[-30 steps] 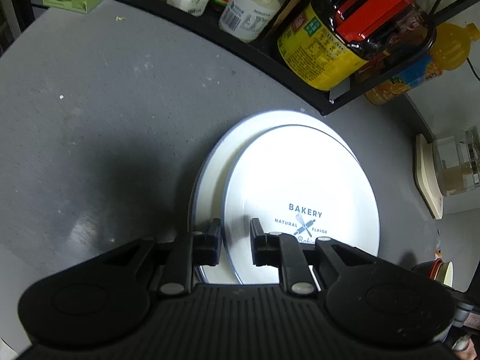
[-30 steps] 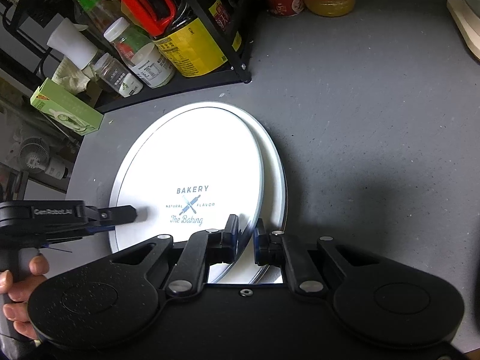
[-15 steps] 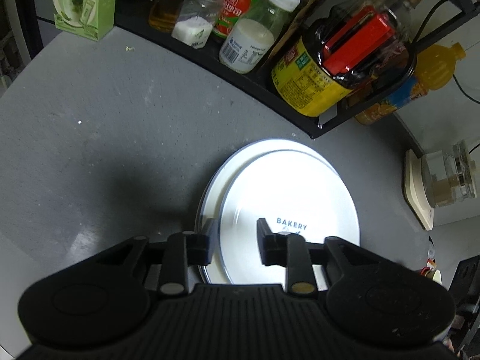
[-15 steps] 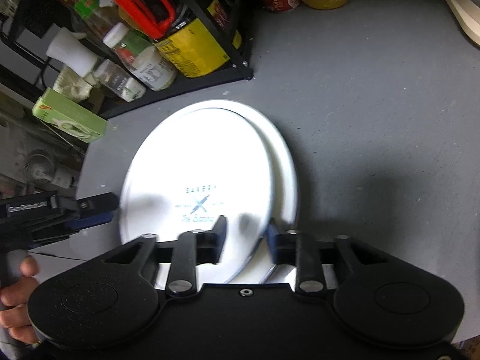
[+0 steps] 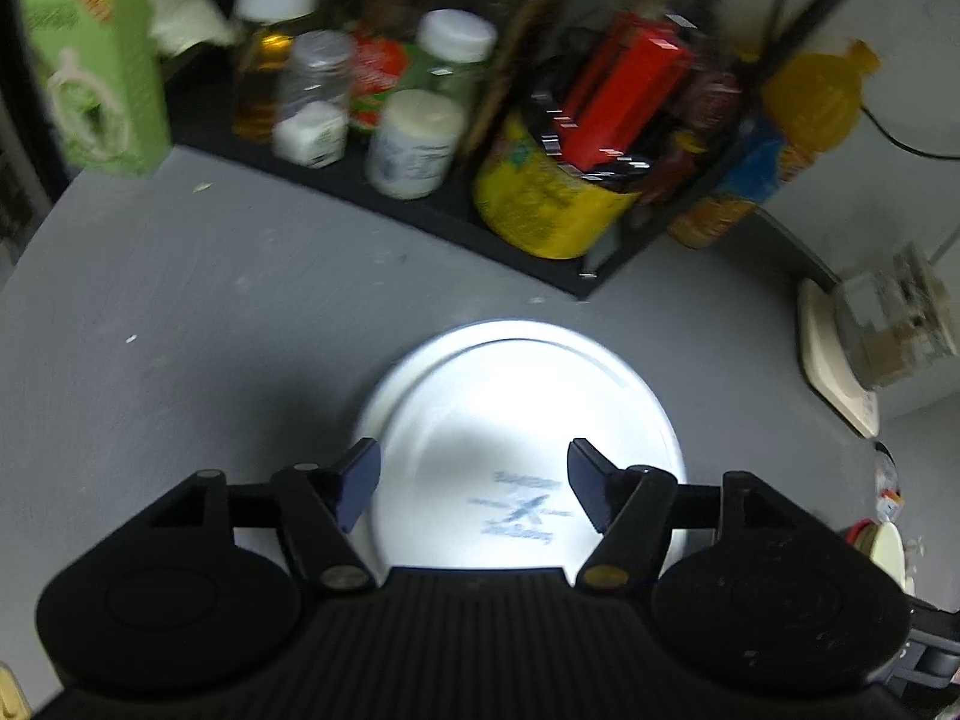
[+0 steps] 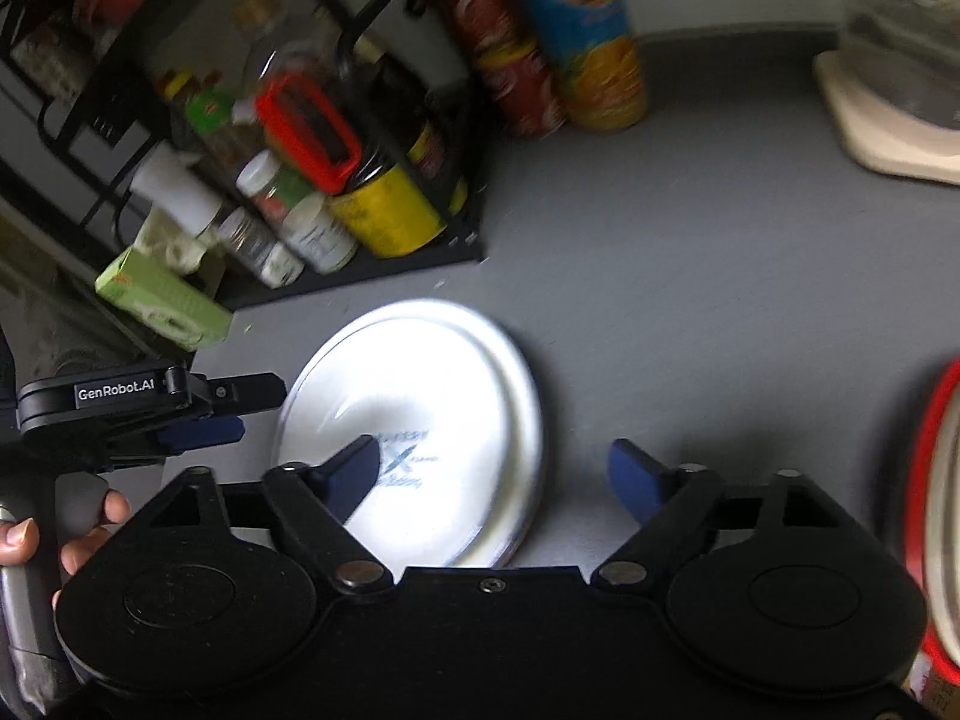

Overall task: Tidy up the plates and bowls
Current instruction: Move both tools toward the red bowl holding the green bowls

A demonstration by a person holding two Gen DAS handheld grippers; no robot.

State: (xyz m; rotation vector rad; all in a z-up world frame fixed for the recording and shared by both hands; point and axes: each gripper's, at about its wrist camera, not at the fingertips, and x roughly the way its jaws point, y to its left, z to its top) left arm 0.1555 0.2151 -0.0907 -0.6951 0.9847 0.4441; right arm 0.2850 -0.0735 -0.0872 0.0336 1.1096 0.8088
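Note:
A white plate with a blue printed emblem (image 5: 516, 420) (image 6: 420, 396) lies on top of a slightly larger white plate (image 5: 384, 384) (image 6: 531, 420) on the grey counter. My left gripper (image 5: 474, 483) hovers above the stack's near edge, its jaws opening, with nothing pressed between the pads. My right gripper (image 6: 495, 474) hangs over the stack's right rim, jaws opening wide, touching nothing. In the right wrist view the left gripper (image 6: 240, 405) shows at the stack's left side, held by a hand (image 6: 36, 534).
A black wire rack (image 5: 456, 222) (image 6: 384, 264) with jars and bottles stands behind the plates, a green carton (image 5: 102, 60) at its left. An orange-juice bottle (image 6: 576, 30) and a beige-based appliance (image 6: 888, 108) stand further back. A red-rimmed dish (image 6: 924, 510) lies at the right.
Both grippers let go of the top plate's rim, opened wide and rose away; the plate now rests on the lower plate. The views are blurred by motion.

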